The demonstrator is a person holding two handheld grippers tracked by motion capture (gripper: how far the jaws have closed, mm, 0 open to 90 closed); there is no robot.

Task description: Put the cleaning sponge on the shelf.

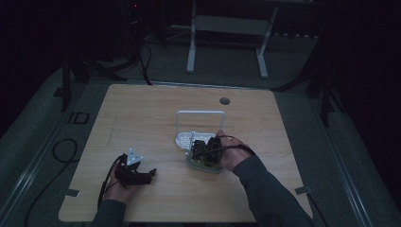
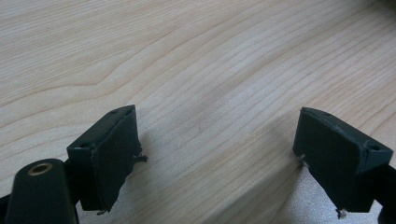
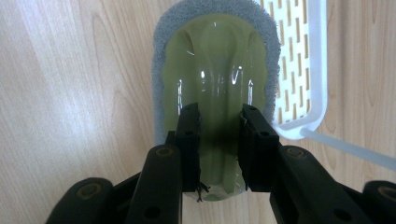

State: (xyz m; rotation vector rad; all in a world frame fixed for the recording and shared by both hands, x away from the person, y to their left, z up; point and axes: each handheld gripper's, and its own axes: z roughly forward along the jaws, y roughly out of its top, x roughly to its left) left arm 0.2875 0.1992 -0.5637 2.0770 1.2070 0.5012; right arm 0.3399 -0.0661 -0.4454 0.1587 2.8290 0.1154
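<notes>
Wooden table (image 1: 142, 113), white rack (image 1: 201, 124), dim room, grey floor (image 1: 42, 127)

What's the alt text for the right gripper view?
The right gripper is clamped on the raised grip of a translucent green scrubber with a grey sponge pad, held over a wooden table. A white slotted tray lies beside it.

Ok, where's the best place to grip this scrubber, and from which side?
Grip the scrubber by the raised green ridge along its back, coming from above with one jaw on each flank. The ridge is narrow and waisted, while the grey pad spreads wider below. The right gripper already sits that way, shut on the ridge beside the white rack.
</notes>
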